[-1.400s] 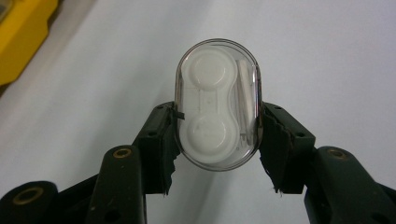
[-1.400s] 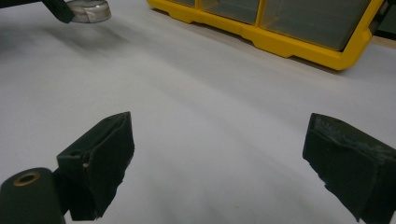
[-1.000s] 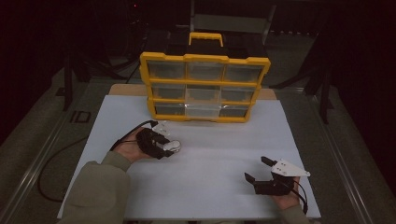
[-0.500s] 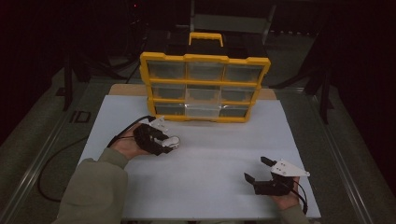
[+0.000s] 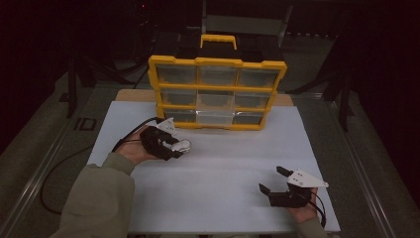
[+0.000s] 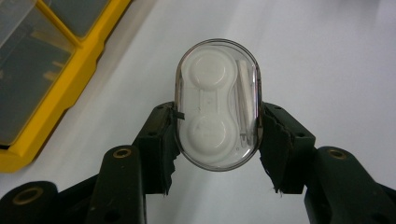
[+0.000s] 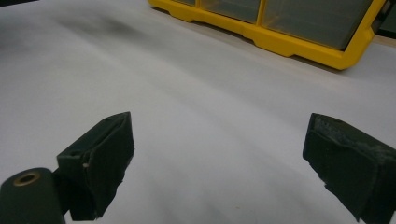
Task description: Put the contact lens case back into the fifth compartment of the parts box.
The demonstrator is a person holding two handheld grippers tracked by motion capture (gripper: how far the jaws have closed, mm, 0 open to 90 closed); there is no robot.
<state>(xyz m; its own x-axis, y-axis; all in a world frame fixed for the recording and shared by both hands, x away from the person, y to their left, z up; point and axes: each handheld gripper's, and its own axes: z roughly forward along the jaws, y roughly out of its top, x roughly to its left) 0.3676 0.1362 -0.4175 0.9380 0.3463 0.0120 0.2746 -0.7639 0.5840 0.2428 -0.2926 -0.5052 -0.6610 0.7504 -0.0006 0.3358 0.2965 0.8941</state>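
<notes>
Right gripper (image 5: 272,180): nearest to us, we see it low over the white table (image 5: 223,198) close to the near right corner. A hand (image 5: 303,210) holds it from the near edge, and a grey three-cornered plate sits on top of it.
Right jaws: in the right gripper view (image 7: 217,163) we find them spread wide, with nothing but bare white surface between the two black pads.
Left sleeve (image 5: 96,198): an olive-grey sleeve comes in over the near left edge of the table and reaches forward.
Left gripper (image 5: 179,147): farther in, left of the table's middle, we see it held in the left hand (image 5: 132,148), with a black cable looping off toward the left edge.
Left jaws: in the left gripper view (image 6: 217,140) we see them closed onto a small case, one pad pressing each long side.
Contact lens case (image 6: 217,109): a clear oval box with two round white wells set one above the other and a thin white stick along one side. It lies flat-faced to the camera, its far half sticking out past the pads. In the high view (image 5: 181,145) it is a pale spot at the gripper's tip, just above the table.
Organizer box (image 5: 217,91): farthest from us, a yellow-framed box with clear compartments and a yellow handle on top stands tilted up at the far edge, around its middle. We also catch its yellow frame in the left gripper view (image 6: 51,93) and the right gripper view (image 7: 280,32).
Compartments: we cannot tell what they contain.
</notes>
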